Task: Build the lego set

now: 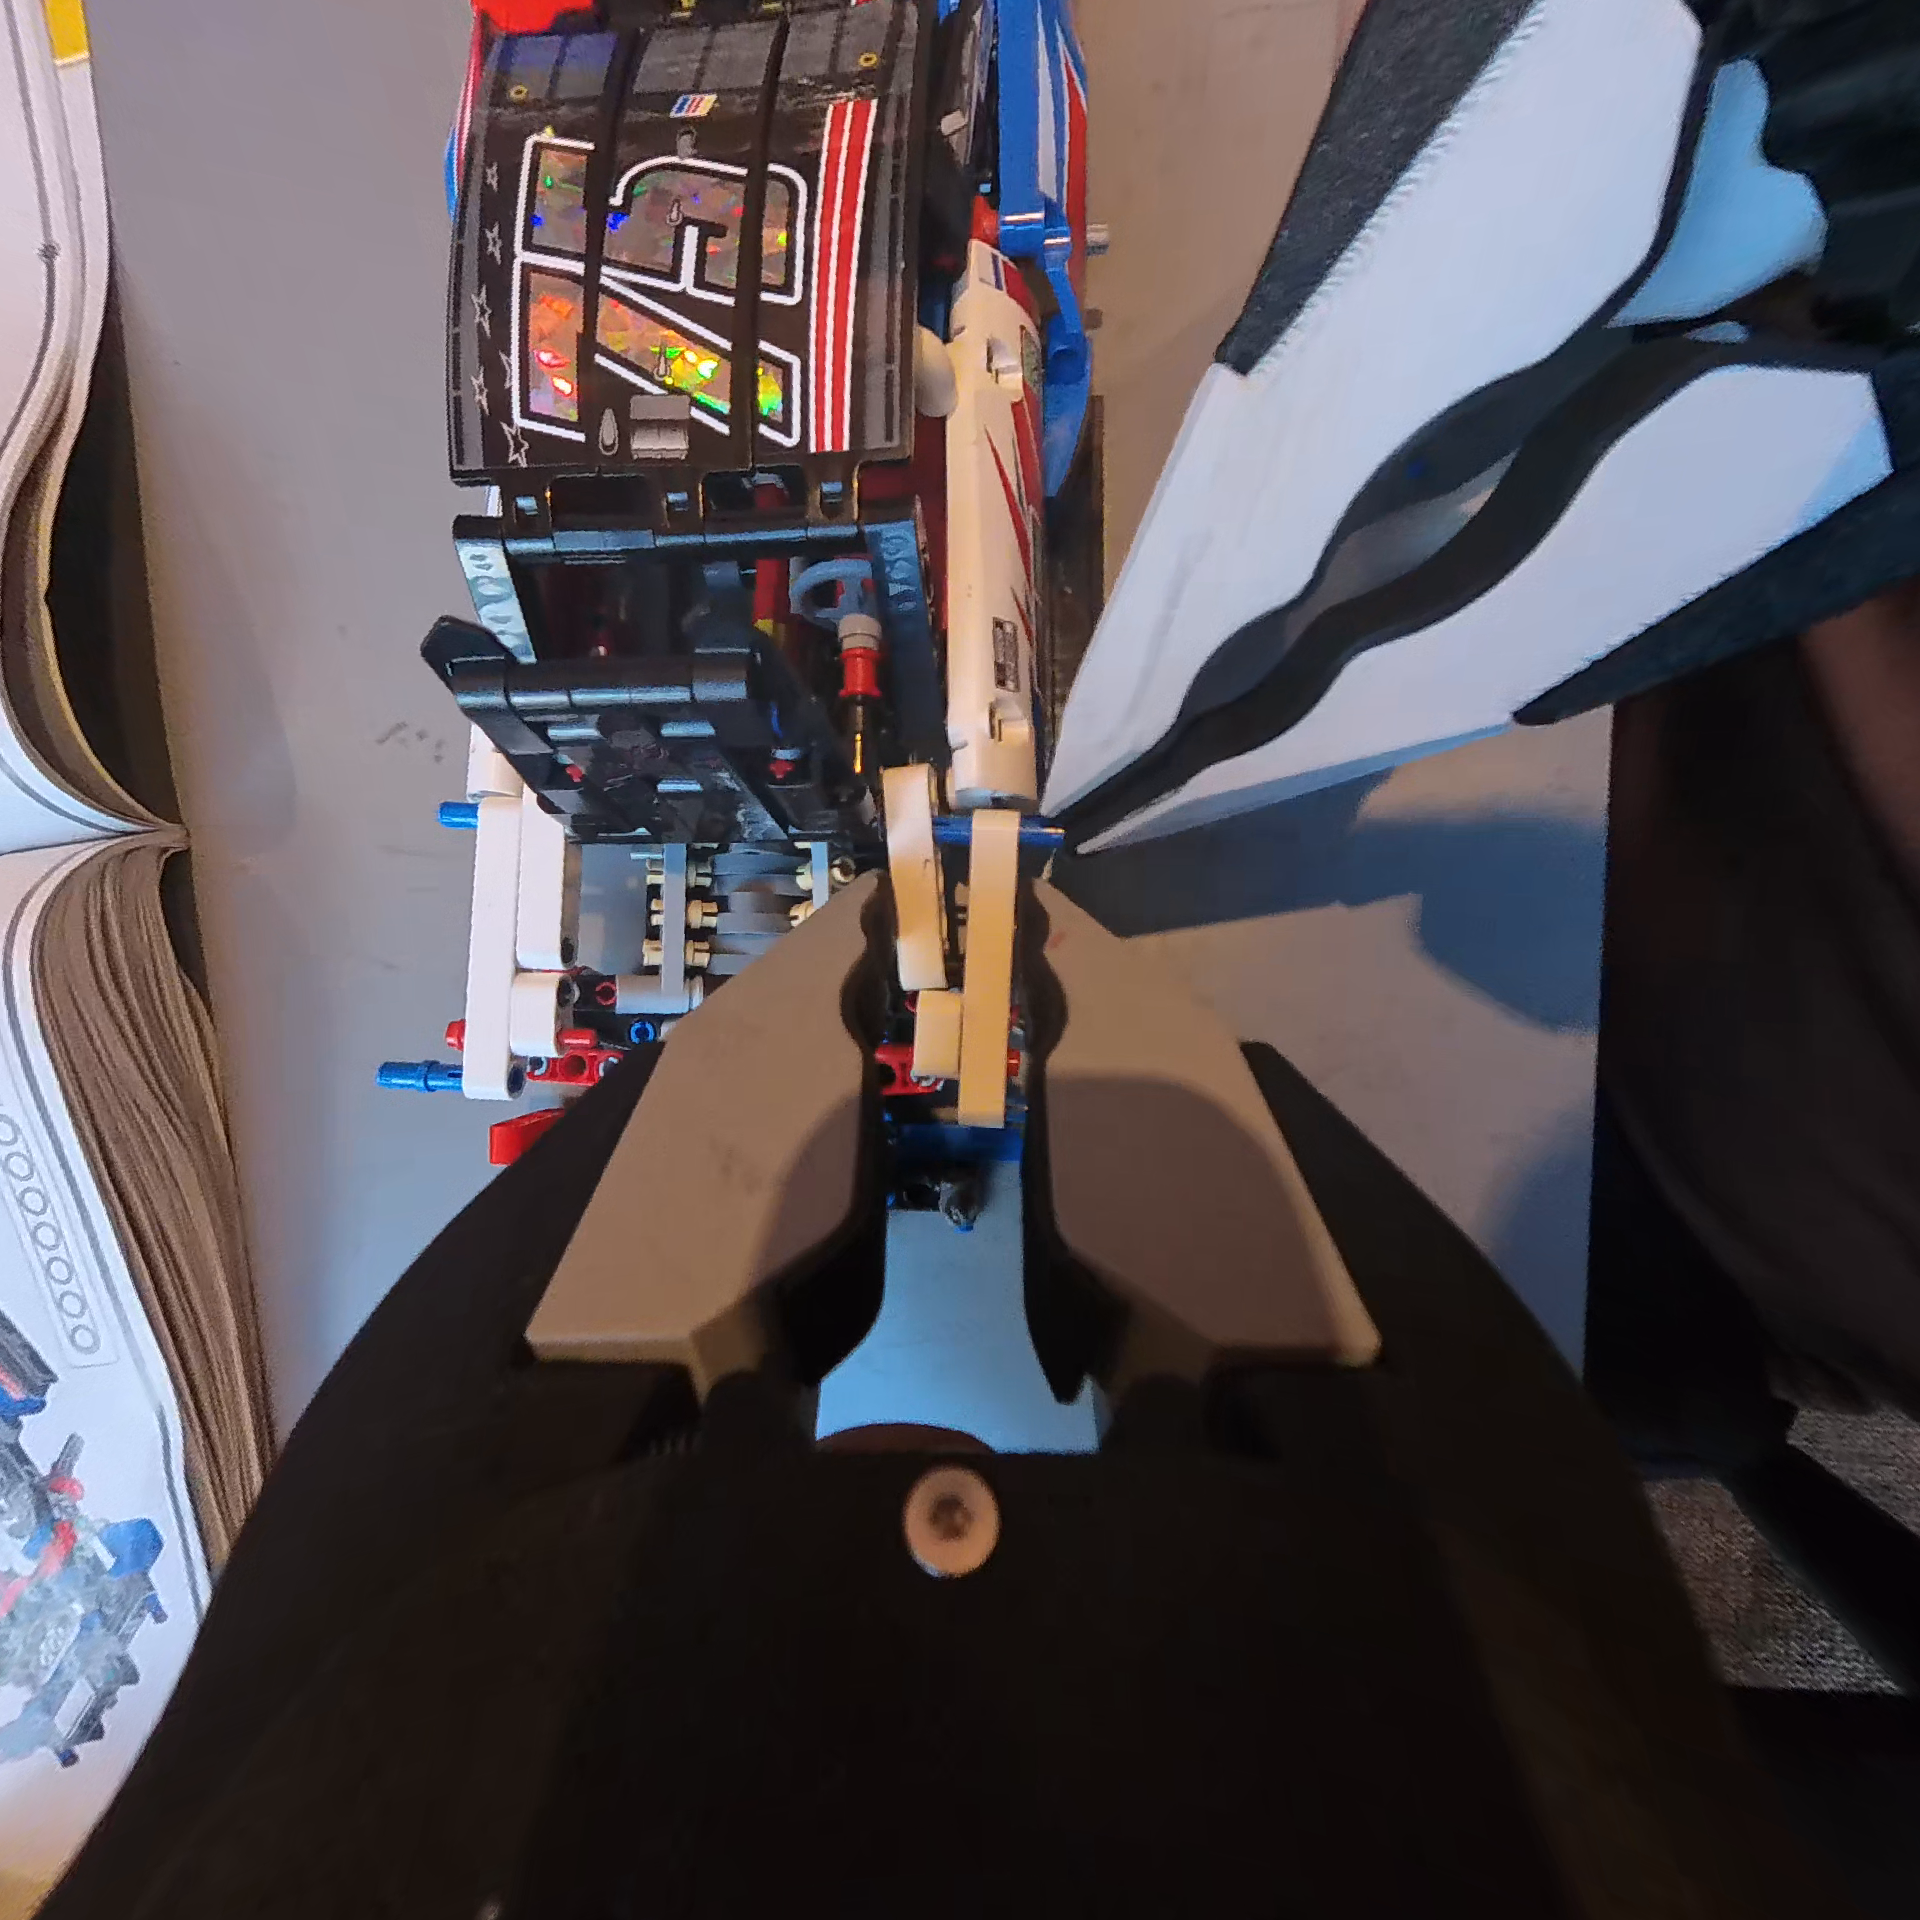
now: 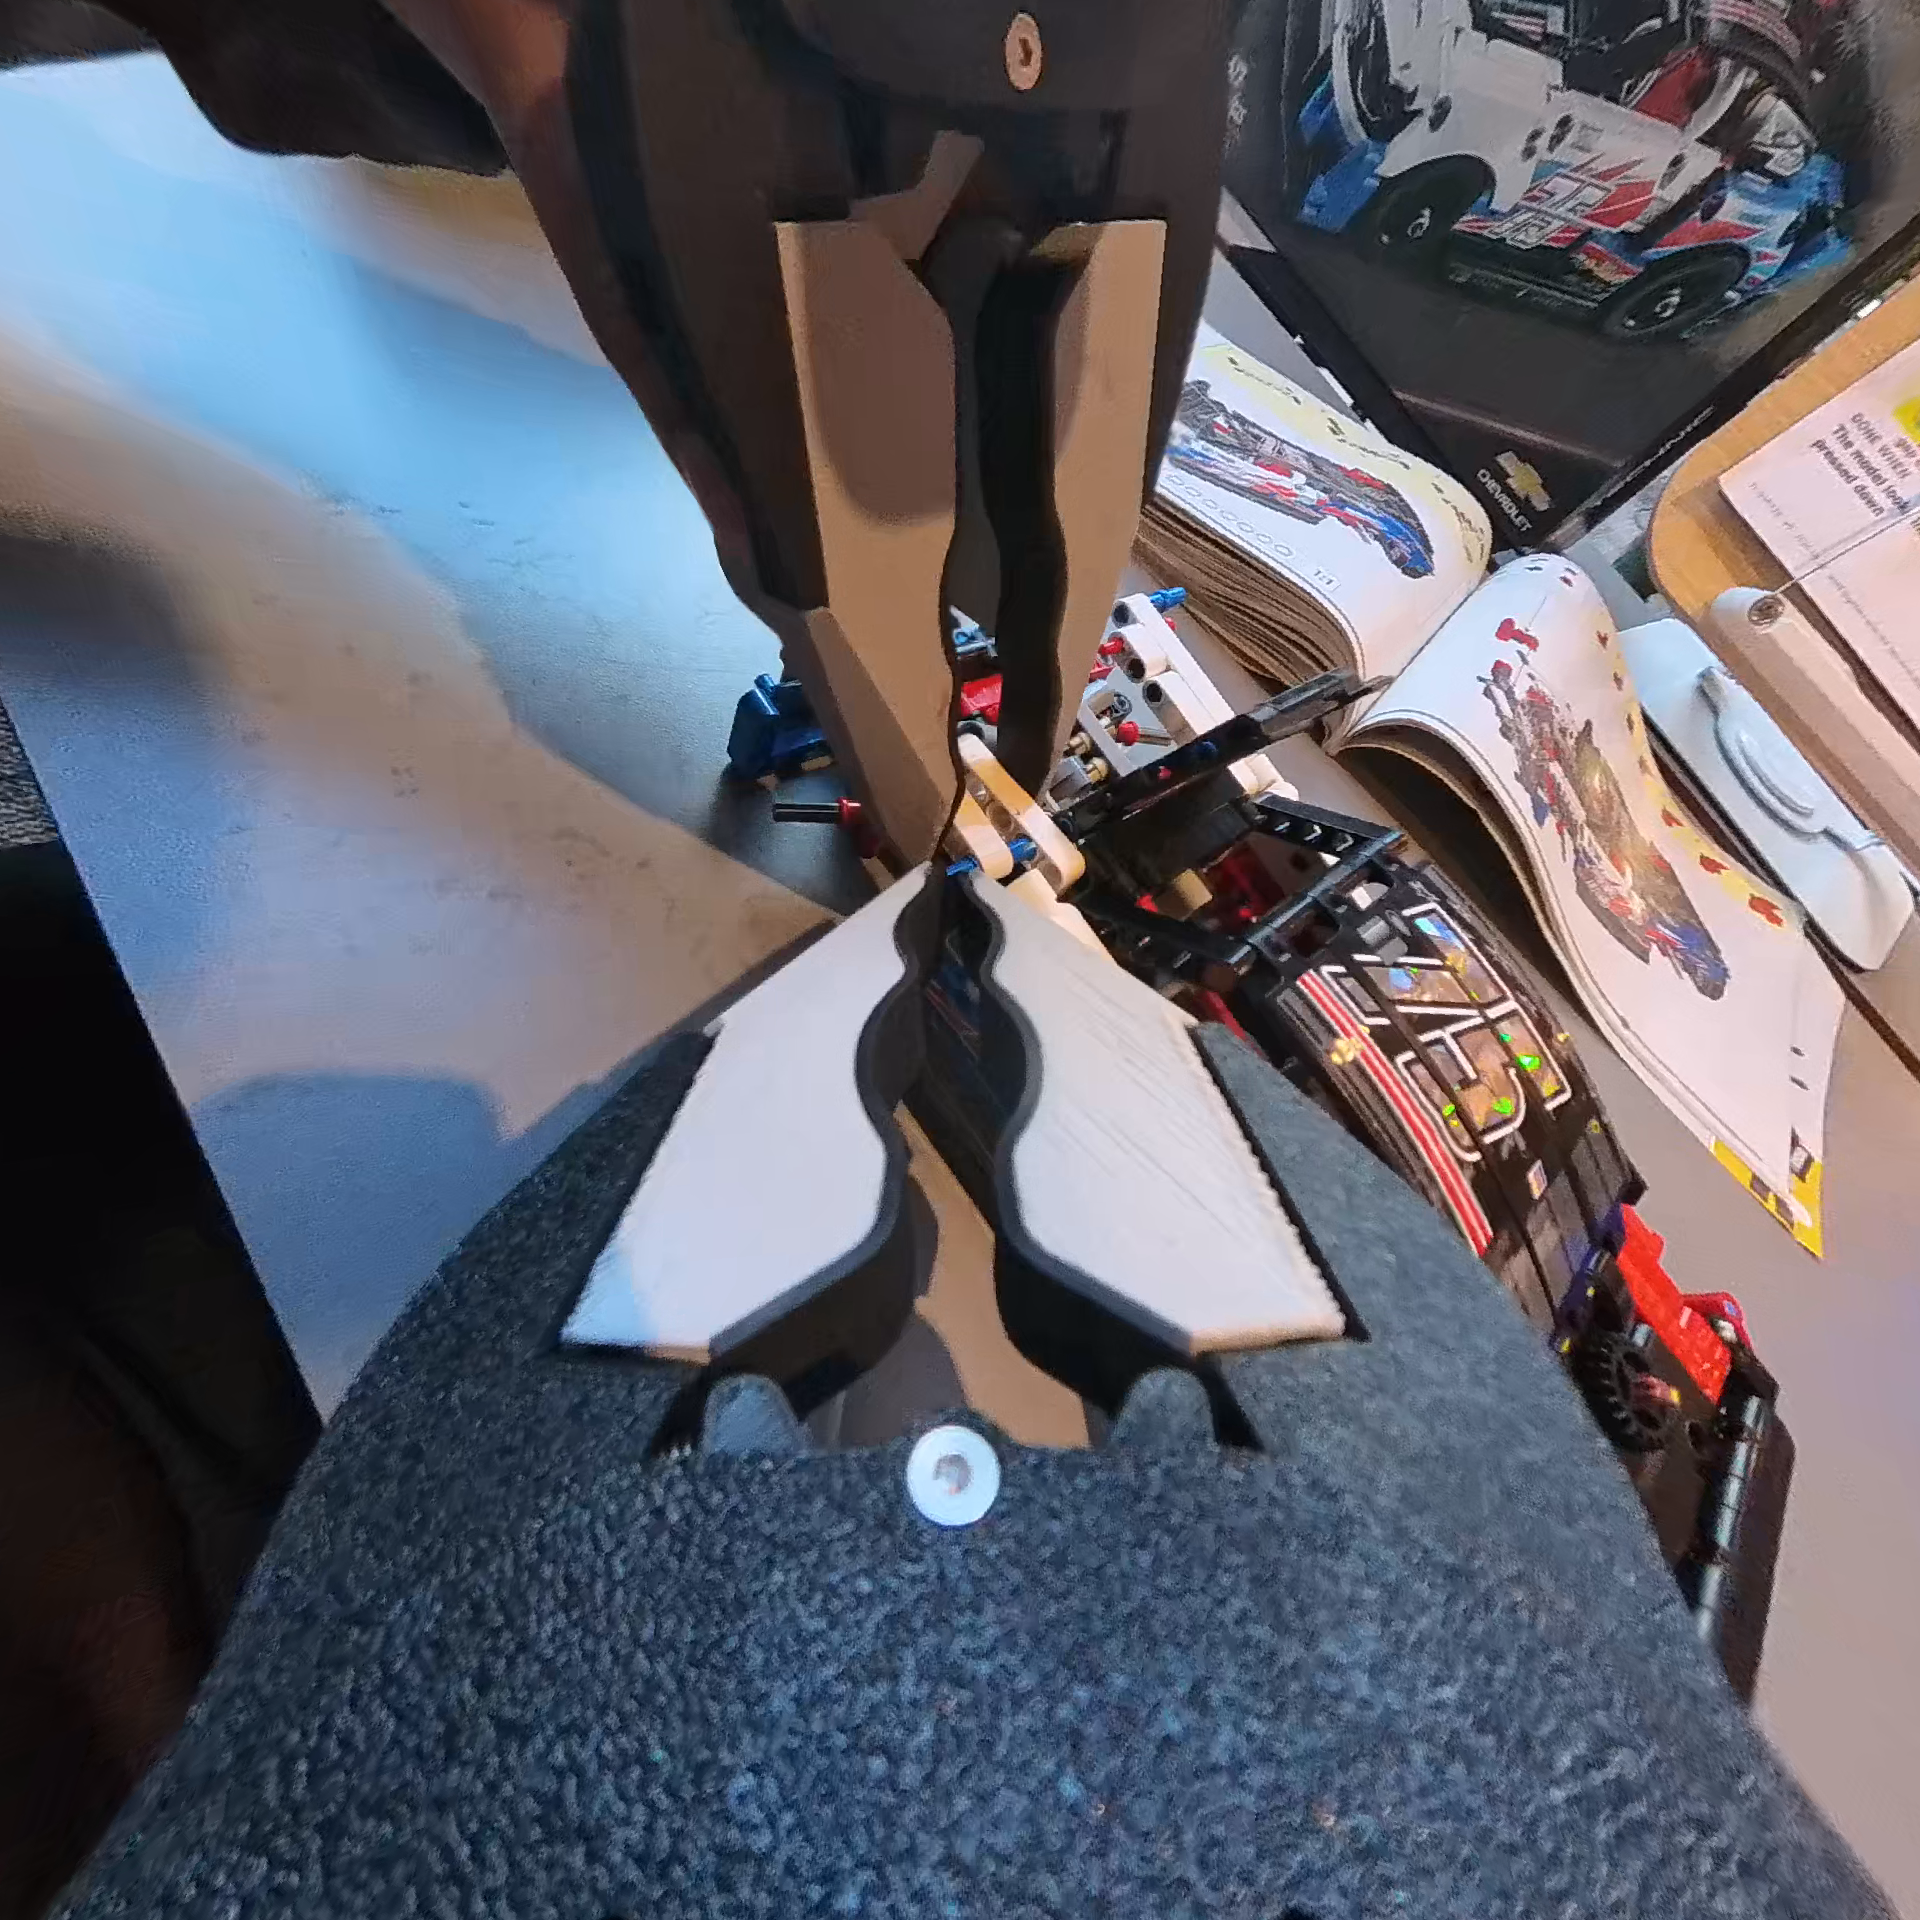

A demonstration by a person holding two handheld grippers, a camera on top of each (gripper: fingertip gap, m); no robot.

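Note:
The partly built Lego car (image 1: 675, 291) lies on the pale table, with a black roof panel bearing a shiny sticker, and blue, white and red sides. It also shows in the right wrist view (image 2: 1455, 1049). My left gripper (image 1: 956, 899) is shut on two white beams (image 1: 987, 935) at the car's near end. A thin blue axle (image 1: 997, 826) runs through these beams. My right gripper (image 2: 940, 873) comes in from the side, its tips shut on the outer end of that blue axle (image 2: 961, 863). The left gripper (image 2: 982, 805) reaches down from above in the right wrist view.
An open instruction booklet (image 1: 73, 935) lies left of the car and shows in the right wrist view (image 2: 1558, 790). The set's box (image 2: 1558, 208) stands behind it. A wooden board with paper (image 2: 1818, 468) and a white object (image 2: 1766, 790) lie farther off. A loose blue piece (image 2: 774, 727) sits on the table. The tips of both grippers are at nearly the same place.

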